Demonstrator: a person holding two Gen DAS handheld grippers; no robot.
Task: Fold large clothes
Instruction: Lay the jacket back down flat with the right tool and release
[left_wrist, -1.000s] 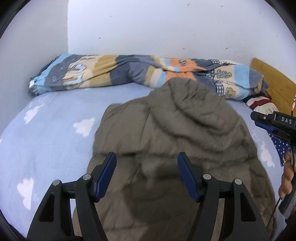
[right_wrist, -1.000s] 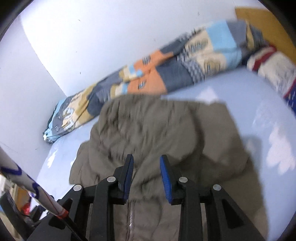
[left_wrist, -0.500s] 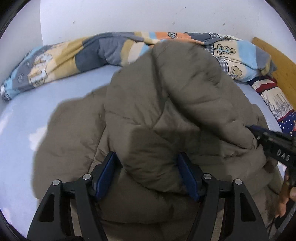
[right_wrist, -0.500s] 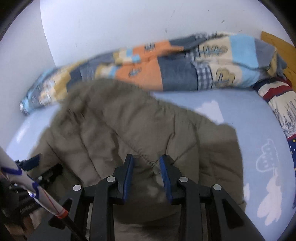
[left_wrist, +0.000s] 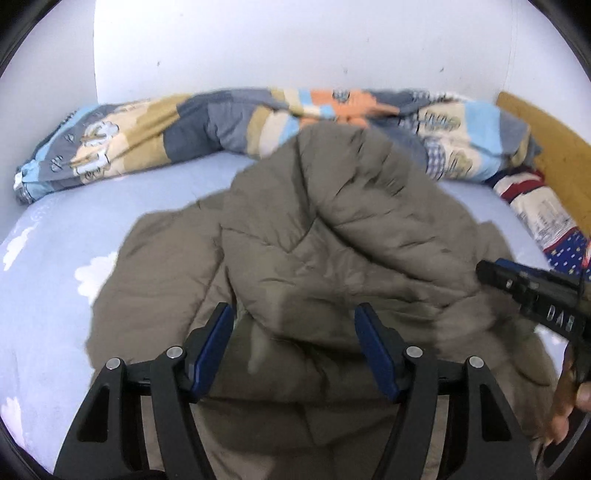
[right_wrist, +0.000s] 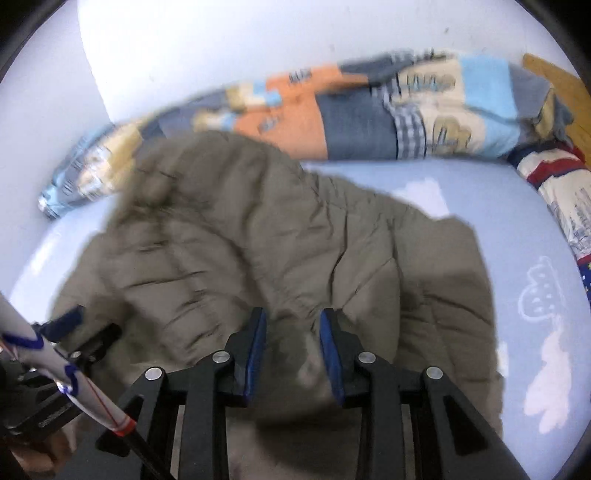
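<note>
An olive-brown quilted jacket (left_wrist: 332, 240) lies bunched on the light blue bed sheet (left_wrist: 55, 277). My left gripper (left_wrist: 291, 314) holds its jaws wide, and a thick fold of the jacket fills the gap between the blue pads. In the right wrist view the jacket (right_wrist: 258, 240) spreads ahead, with its creases running into my right gripper (right_wrist: 292, 317), whose narrow jaws pinch a ridge of fabric. The right gripper (left_wrist: 485, 271) also shows at the jacket's right edge, held by a hand (left_wrist: 565, 406). The left gripper (right_wrist: 74, 317) shows at the jacket's left edge.
A rolled patchwork duvet (left_wrist: 184, 133) lies along the white wall at the back. A patterned pillow (left_wrist: 546, 214) and a wooden headboard (left_wrist: 546, 147) are at the right. Cloud-print sheet (right_wrist: 535, 258) shows bare to the right of the jacket. A white rod with blue marks (right_wrist: 55, 380) crosses the lower left.
The jacket rose into a tall fold close to the left gripper, then sank back lower and flatter. Both grippers moved forward and down, and the right view rolled level.
</note>
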